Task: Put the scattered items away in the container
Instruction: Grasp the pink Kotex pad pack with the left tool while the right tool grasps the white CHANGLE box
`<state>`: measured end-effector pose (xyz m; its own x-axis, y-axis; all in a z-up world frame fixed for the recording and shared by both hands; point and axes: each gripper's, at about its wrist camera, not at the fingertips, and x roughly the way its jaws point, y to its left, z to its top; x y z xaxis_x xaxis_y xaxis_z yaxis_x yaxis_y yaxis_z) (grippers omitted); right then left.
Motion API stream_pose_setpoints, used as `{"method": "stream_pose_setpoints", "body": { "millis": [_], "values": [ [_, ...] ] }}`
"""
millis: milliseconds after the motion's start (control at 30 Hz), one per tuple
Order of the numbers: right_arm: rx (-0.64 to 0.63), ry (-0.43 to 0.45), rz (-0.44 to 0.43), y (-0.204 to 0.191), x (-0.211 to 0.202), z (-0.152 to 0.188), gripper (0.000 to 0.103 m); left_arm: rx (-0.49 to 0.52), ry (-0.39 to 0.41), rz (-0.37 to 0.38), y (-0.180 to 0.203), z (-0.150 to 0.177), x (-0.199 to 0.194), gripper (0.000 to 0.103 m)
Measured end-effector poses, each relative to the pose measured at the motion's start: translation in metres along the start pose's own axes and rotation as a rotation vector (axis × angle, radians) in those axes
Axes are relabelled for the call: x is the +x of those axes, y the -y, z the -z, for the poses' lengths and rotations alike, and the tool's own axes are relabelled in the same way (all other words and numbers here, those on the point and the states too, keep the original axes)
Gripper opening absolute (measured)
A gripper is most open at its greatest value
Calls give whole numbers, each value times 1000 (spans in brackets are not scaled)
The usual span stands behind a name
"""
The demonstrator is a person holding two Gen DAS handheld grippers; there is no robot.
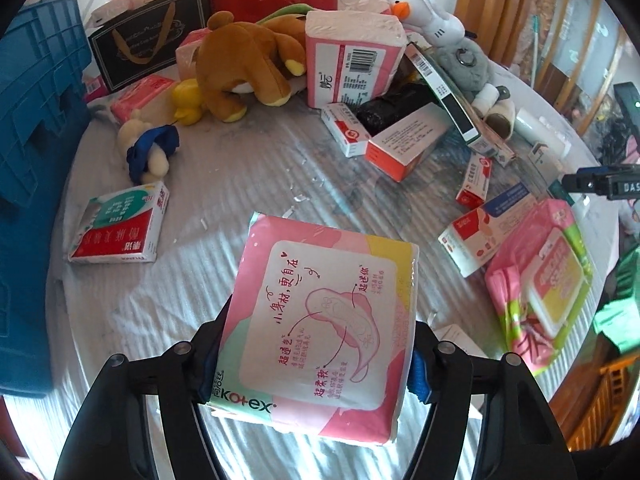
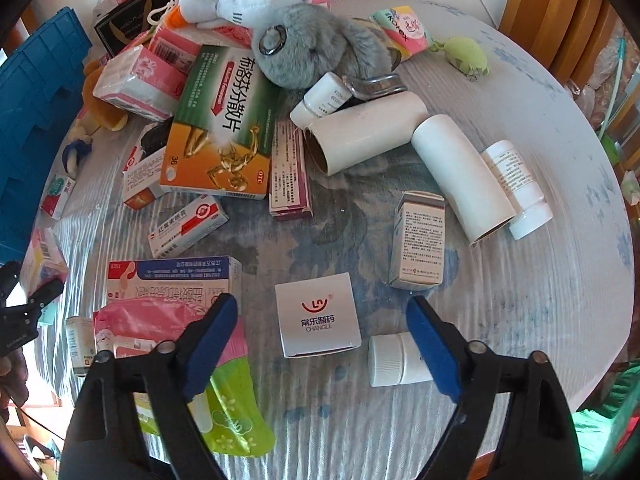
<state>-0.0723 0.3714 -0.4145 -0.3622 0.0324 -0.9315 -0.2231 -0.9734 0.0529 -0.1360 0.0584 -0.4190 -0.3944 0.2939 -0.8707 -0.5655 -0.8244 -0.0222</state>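
My left gripper (image 1: pixel 320 320) is shut on a pink Kotex pad pack (image 1: pixel 320 312); its pads press both sides of the pack low over the striped tablecloth. The blue crate (image 1: pixel 36 120) stands at the left edge of the table and shows again as the crate (image 2: pixel 32 120) in the right wrist view. My right gripper (image 2: pixel 322 303) is open and points down at a white Changle box (image 2: pixel 318 320), which lies between its blue pads (image 2: pixel 212 332) without touching them. A small white bottle (image 2: pixel 396 360) lies against the right finger.
Scattered on the round table (image 2: pixel 540 280): a brown plush bear (image 1: pixel 248 68), a grey plush (image 2: pixel 316 48), a green-orange medicine box (image 2: pixel 224 128), white tubes (image 2: pixel 460 176), a wet-wipes pack (image 1: pixel 540 280), a red-green box (image 1: pixel 120 228). Wooden chairs (image 2: pixel 560 12) stand behind it.
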Motion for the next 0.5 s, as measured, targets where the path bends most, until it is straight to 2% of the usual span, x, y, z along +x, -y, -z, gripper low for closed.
{"method": "stream_pose_setpoints", "body": {
  "millis": [100, 167, 233, 500],
  "values": [
    [-2, -32, 2, 1, 10, 3, 51, 12, -15, 6, 3, -6, 4, 69],
    [-16, -60, 2, 1, 17, 4, 47, 12, -11, 9, 2, -8, 4, 69],
    [-25, -78, -7, 1, 22, 6, 38, 12, -6, 4, 2, -10, 3, 69],
    [-26, -54, -29, 2, 7, 1, 37, 18, 28, -9, 0, -28, -9, 69]
  ]
}}
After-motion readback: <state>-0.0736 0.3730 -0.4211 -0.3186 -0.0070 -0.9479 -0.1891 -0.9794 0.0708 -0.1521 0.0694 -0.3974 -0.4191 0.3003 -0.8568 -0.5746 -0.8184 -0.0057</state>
